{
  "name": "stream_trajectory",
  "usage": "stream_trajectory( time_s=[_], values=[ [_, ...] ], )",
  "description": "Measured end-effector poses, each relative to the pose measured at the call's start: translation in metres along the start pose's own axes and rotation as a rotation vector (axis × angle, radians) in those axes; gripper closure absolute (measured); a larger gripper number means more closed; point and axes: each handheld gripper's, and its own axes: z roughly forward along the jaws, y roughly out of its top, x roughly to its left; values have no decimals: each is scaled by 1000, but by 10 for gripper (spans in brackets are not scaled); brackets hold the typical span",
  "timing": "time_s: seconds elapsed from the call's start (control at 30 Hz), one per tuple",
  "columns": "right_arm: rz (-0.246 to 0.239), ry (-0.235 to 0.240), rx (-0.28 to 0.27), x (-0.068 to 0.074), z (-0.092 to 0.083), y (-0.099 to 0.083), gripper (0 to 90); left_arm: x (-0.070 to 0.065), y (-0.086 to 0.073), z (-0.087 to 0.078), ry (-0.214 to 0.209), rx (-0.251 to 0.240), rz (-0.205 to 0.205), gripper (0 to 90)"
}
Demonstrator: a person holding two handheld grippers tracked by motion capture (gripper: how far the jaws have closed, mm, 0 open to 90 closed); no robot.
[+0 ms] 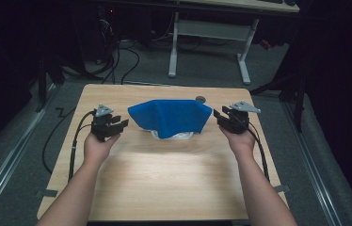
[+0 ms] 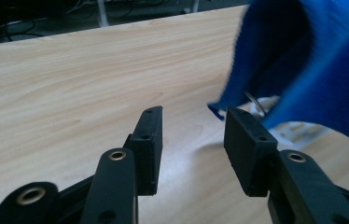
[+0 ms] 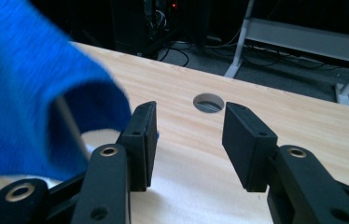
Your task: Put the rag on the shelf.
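A blue cloth (image 1: pixel 170 117) lies draped over a white object (image 1: pixel 172 135) at the middle of the wooden table (image 1: pixel 164 174). My left gripper (image 1: pixel 120 125) is just left of the cloth, jaws open and empty. In the left gripper view the cloth (image 2: pixel 312 60) hangs at the upper right, beyond my left gripper (image 2: pixel 191 140), with white wire parts (image 2: pixel 298 130) under it. My right gripper (image 1: pixel 217 115) stands just right of the cloth, also open and empty. In the right gripper view the cloth (image 3: pixel 28 93) fills the left, beside my right gripper (image 3: pixel 189 140).
A round cable hole (image 1: pixel 200 99) sits in the table behind the cloth, and the same hole (image 3: pixel 208 102) lies ahead in the right gripper view. A white-legged desk frame (image 1: pixel 209 42) stands on the floor beyond. Cables (image 1: pixel 75 141) trail from the left gripper.
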Motion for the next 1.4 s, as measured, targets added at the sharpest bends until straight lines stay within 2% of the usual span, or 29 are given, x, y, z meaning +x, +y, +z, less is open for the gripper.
stream_trajectory(
  time_s=[0.13, 0.23, 0.3, 0.37, 0.47, 0.53, 0.6, 0.7, 0.8, 0.9, 0.93, 1.03, 1.07, 1.13, 1.2, 1.27, 1.4],
  values=[
    [-20, -1, 4, 3, -16, -12, 536, -7, -20, -13, -17, -6, 3, 571],
    [-34, 1, -5, 8, -28, -21, 526, -10, -35, -24, -31, -19, -20, 570],
    [-49, 10, 25, 12, -35, -26, 507, -14, -45, -30, -38, -21, -15, 568],
    [-70, 11, 0, 18, -44, -35, 508, -20, -56, -39, -61, -22, -17, 564],
    [-105, 15, 22, 29, -55, -46, 497, -27, -69, -49, -76, -20, -14, 560],
    [-108, 22, 8, 37, -63, -54, 496, -32, -76, -58, -90, -34, -26, 558],
    [-117, 23, 16, 44, -70, -61, 491, -39, -82, -64, -109, -13, -37, 557],
    [-121, 30, 35, 56, -79, -71, 479, -53, -92, -71, -102, 18, -7, 548],
    [-125, 48, 49, 69, -88, -83, 467, -69, -106, -74, -67, 71, 14, 537],
    [-129, 56, 60, 82, -95, -96, 459, -83, -123, -74, -96, 115, 19, 532],
    [-120, 58, 69, 85, -97, -101, 449, -89, -125, -74, -108, 129, 30, 531],
    [-105, 43, 72, 92, -106, -124, 479, -103, -129, -76, -156, 124, 81, 515],
    [-104, 52, 96, 93, -107, -128, 468, -107, -130, -74, -170, 123, 90, 511],
    [-126, 61, 99, 93, -107, -129, 461, -111, -128, -71, -180, 130, 118, 504],
    [-123, 64, 117, 91, -102, -131, 462, -111, -127, -68, -180, 130, 115, 499],
    [-97, 77, 132, 88, -97, -132, 462, -110, -127, -68, -182, 130, 100, 494],
    [-99, 84, 127, 87, -96, -133, 462, -104, -128, -69, -157, 129, 89, 487]
  ],
)
